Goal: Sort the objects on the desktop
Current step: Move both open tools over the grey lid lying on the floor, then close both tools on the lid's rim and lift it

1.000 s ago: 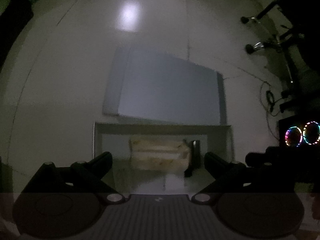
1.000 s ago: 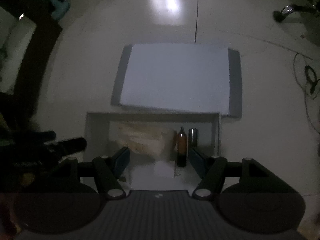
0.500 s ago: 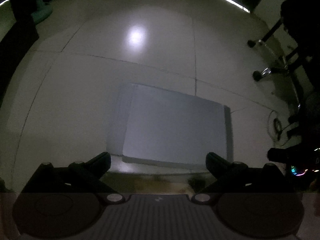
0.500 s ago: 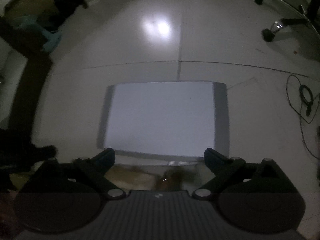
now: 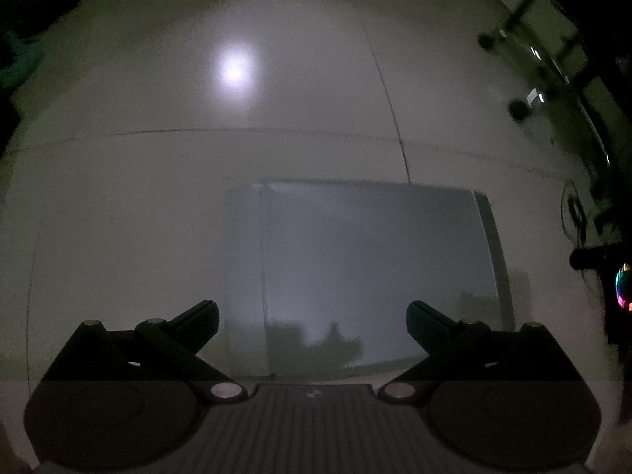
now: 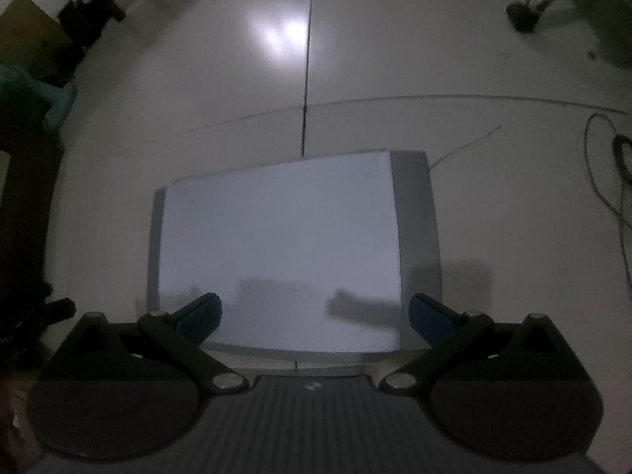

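Here, dim lighting in both wrist views. Landmark is the pale flat panel (image 5: 375, 268), a white rectangular board lying on the tiled floor (image 5: 158, 197).

Left wrist view: the left gripper (image 5: 312, 322) hangs above the near edge of the panel, jaws spread wide, nothing between them. Its left finger sits just off the panel's left edge and its right finger over the panel's near right part. Faint blurry shadows fall on the panel's near strip. A bright light reflection (image 5: 235, 71) lies on the floor well beyond the panel, to the left. Off the panel's right side, at the frame edge, is a dark unit with a coloured glowing ring (image 5: 622, 288).

Right wrist view: the right gripper (image 6: 314, 318) also hangs above the near edge of the same panel (image 6: 276, 245), jaws wide apart and empty, blue pads showing on the inner faces. The panel has a grey strip along its right side. A dark bar-shaped shadow lies on the panel's near right corner. A cable (image 6: 608, 181) lies on the floor well to the right of the panel. Chair casters (image 6: 529, 12) stand far beyond it, to the right.

Desktop objects to sort: none identifiable in either view, cannot tell where they are.
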Demonstrator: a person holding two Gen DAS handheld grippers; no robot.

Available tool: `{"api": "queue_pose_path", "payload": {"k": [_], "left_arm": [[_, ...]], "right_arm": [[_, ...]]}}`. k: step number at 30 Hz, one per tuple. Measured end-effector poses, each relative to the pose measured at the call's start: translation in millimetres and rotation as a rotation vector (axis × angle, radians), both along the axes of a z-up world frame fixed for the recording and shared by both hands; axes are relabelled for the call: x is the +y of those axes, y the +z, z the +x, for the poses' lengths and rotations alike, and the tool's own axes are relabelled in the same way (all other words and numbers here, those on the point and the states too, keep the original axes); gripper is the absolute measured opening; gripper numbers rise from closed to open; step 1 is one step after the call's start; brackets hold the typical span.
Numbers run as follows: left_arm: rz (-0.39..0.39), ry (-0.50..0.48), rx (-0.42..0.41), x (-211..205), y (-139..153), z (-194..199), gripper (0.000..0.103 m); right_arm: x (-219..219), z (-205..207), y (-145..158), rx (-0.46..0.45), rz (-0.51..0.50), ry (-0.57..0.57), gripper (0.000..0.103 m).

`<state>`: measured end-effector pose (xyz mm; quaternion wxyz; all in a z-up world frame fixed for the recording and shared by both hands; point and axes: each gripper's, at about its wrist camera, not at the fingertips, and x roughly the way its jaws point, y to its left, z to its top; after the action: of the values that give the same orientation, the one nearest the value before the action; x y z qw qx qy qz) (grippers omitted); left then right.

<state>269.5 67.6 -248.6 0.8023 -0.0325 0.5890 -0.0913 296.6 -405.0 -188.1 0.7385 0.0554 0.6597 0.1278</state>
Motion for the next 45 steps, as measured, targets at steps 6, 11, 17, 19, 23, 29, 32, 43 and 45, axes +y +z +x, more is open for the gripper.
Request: {"api": "queue_pose_path", "payload": {"k": [6, 11, 17, 19, 23, 29, 32, 43, 45], "left_arm": [[0.029, -0.012, 0.014, 3, -34, 27, 0.103], [0.021, -0.022, 0.024, 7, -64, 39, 0.103], [-0.01, -0.049, 0.046, 11, -91, 47, 0.103], [-0.014, -0.04, 0.052, 13, -98, 47, 0.103], [-0.019, -0.012, 0.064, 16, -114, 42, 0.103], [-0.04, 0.003, 0.06, 18, -134, 42, 0.103], [-0.034, 0.009, 0.063, 17, -141, 39, 0.103], [0.077, 0.026, 0.062, 11, -155, 27, 0.103], [0.081, 0.028, 0.069, 12, -159, 23, 0.103]], "right_arm": [[0, 11, -40, -0.021, 0.005, 0.089, 0.103], [-17, 11, -76, -0.005, 0.025, -0.049, 0.103], [-37, 25, -114, 0.036, -0.008, -0.133, 0.103], [-42, 32, -122, 0.042, -0.012, -0.137, 0.103], [-49, 40, -136, 0.077, -0.01, -0.095, 0.103], [-67, 34, -156, 0.111, 0.005, -0.073, 0.103], [-74, 30, -163, 0.115, 0.007, -0.074, 0.103], [-85, 22, -176, 0.123, 0.025, -0.037, 0.103], [-84, 21, -178, 0.124, 0.025, -0.02, 0.103]]}}
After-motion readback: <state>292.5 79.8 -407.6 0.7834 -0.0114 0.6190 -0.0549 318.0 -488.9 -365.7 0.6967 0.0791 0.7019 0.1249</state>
